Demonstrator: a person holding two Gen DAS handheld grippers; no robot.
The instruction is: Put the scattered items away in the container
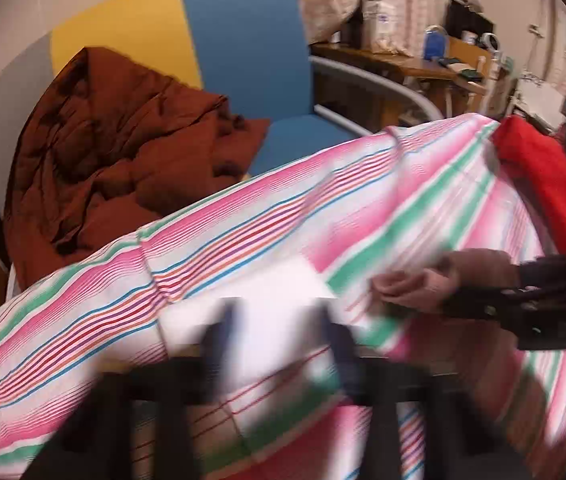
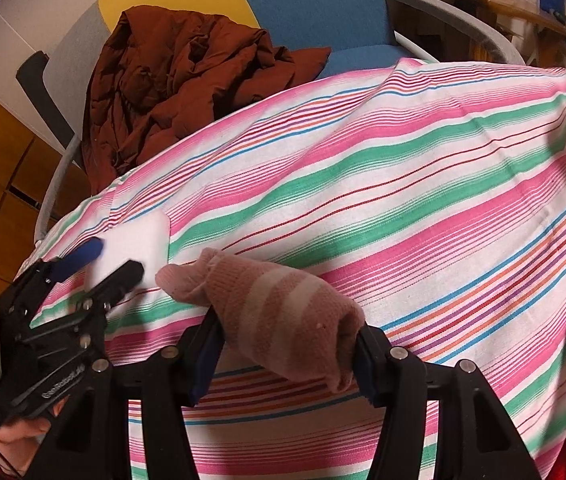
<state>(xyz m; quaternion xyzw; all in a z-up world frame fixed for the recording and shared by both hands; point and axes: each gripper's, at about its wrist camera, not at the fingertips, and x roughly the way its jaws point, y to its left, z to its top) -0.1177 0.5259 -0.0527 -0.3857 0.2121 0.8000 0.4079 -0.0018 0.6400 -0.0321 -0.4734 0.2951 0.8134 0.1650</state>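
Observation:
A white flat block (image 2: 133, 246) lies on the striped tablecloth (image 2: 363, 168). My left gripper (image 2: 117, 260) has its fingers on either side of the block; in the blurred left wrist view the block (image 1: 279, 320) sits between them (image 1: 279, 344). My right gripper (image 2: 283, 354) is shut on a pink striped knit glove (image 2: 271, 312) and holds it just above the cloth. The glove also shows in the left wrist view (image 1: 435, 280). No container is in view.
A red garment (image 1: 543, 184) lies at the table's right edge. A brown jacket (image 2: 179, 76) is piled on a blue and yellow chair (image 2: 311, 4) behind the table. A cluttered wooden desk (image 1: 423, 64) stands at the back right.

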